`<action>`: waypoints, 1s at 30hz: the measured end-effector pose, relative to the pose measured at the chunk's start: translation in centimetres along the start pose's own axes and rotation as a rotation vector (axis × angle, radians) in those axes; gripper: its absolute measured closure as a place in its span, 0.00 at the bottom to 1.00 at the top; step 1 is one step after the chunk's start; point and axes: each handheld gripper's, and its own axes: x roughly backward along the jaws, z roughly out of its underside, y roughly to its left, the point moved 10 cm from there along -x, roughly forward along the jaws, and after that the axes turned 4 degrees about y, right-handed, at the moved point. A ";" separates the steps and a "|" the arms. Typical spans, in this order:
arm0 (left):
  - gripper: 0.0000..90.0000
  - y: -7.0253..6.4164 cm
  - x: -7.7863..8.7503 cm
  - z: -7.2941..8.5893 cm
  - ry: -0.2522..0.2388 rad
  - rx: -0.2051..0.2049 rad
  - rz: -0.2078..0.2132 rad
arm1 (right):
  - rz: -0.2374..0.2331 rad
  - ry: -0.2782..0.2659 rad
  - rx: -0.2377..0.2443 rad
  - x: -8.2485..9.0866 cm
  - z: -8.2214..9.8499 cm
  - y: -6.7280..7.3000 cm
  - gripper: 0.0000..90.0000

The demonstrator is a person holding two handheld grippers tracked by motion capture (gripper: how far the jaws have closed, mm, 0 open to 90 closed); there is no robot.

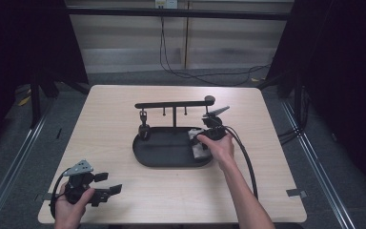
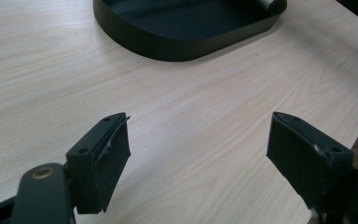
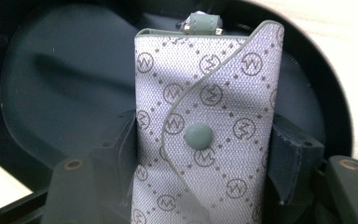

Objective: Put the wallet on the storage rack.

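**Key pouch in the tray: putting it down or picking it up?**

Going left to right. The left gripper (image 1: 106,183) sits idle at the near left corner of the desk (image 1: 109,109), held low over the wood. In the left gripper view its fingers (image 2: 105,158) are spread wide with nothing between them, just bare desk, and the black tray (image 2: 186,44) is a bit farther off.

In the middle is that oval tray with a hook rack (image 1: 174,104) rising from its back edge; something small and dark hangs from the left hook, can't tell what.

The action is on the right. The right gripper (image 1: 208,135) is down in the tray's right end, and its fingers (image 3: 291,158) sit on either side of a grey patterned key pouch (image 3: 205,126) with a snap button. The pouch lies inside the tray with its clip end pointing away from the gripper. The fingers are narrow, right up against the pouch's edges, so I'd call it gripped, though maybe only lightly.

My guess: this is the grasp-or-release step on the pouch. If it's a pickup, next up is a firm squeeze and a straight lift clear of the tray wall. If it's a drop-off, just widen and back straight out without dragging it.
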 end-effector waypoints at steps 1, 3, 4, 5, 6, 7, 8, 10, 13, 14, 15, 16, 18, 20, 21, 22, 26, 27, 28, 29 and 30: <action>0.23 0.0 0.0 0.0 -0.001 0.001 0.000 | 0.003 0.002 0.008 -0.1 0.1 -0.1 0.36; 0.23 0.1 0.0 0.0 -0.001 0.002 -0.003 | 0.019 0.015 0.017 -0.2 0.2 -0.2 0.35; 0.23 0.1 0.0 0.0 -0.001 0.000 -0.004 | 0.025 0.014 0.012 -0.2 0.2 -0.3 0.35; 0.23 0.1 0.1 0.0 -0.003 0.001 -0.005 | 0.023 0.009 0.011 -0.2 0.2 -0.3 0.35; 0.23 0.1 0.1 -0.1 -0.003 0.001 -0.003 | 0.024 0.011 0.010 -0.3 0.2 -0.3 0.34; 0.23 0.1 0.0 -0.1 -0.004 0.002 -0.002 | 0.029 0.013 0.014 -0.3 0.2 -0.4 0.34; 0.23 0.1 0.0 -0.1 -0.004 0.002 -0.003 | 0.033 0.015 0.016 -0.4 0.3 -0.3 0.34; 0.23 0.1 0.1 -0.1 -0.005 0.003 -0.001 | 0.030 0.022 0.014 -0.5 0.3 -0.3 0.33; 0.23 0.1 0.2 -0.2 -0.010 0.004 -0.004 | 0.033 0.019 0.011 -0.6 0.3 -0.3 0.33; 0.23 0.1 0.2 -0.1 -0.009 0.003 -0.005 | 0.035 0.019 0.013 -0.6 0.4 -0.4 0.32; 0.23 0.1 0.2 -0.1 -0.008 0.003 -0.004 | 0.039 0.021 0.013 -0.6 0.4 -0.4 0.32; 0.23 0.1 0.1 -0.1 -0.007 0.003 -0.004 | 0.038 0.021 0.014 -0.7 0.4 -0.4 0.32; 0.23 0.1 0.1 -0.1 -0.005 0.002 -0.002 | 0.035 0.016 0.016 -0.8 0.4 -0.4 0.31; 0.23 0.1 0.1 -0.1 -0.006 0.003 -0.002 | 0.031 0.009 0.015 -0.7 0.4 -0.3 0.30; 0.23 0.1 0.1 -0.1 -0.005 0.003 -0.002 | 0.028 0.008 0.017 -0.7 0.4 -0.2 0.29; 0.23 0.1 0.1 -0.1 -0.005 0.003 -0.001 | 0.030 0.007 0.017 -0.7 0.4 -0.2 0.29; 0.23 0.1 0.2 -0.1 -0.009 0.004 0.000 | 0.028 -0.001 0.018 -0.6 0.3 -0.2 0.29; 0.23 0.1 0.2 -0.1 -0.012 0.007 -0.001 | 0.029 -0.003 0.020 -0.5 0.3 -0.2 0.29; 0.23 0.1 0.2 -0.1 -0.012 0.008 -0.002 | 0.027 -0.010 0.015 -0.4 0.3 -0.2 0.29; 0.23 0.1 0.2 -0.1 -0.011 0.005 -0.004 | 0.024 -0.014 0.015 -0.2 0.3 -0.2 0.28; 0.23 0.2 0.2 -0.1 -0.008 0.004 -0.006 | 0.015 -0.026 0.022 0.0 0.2 -0.2 0.28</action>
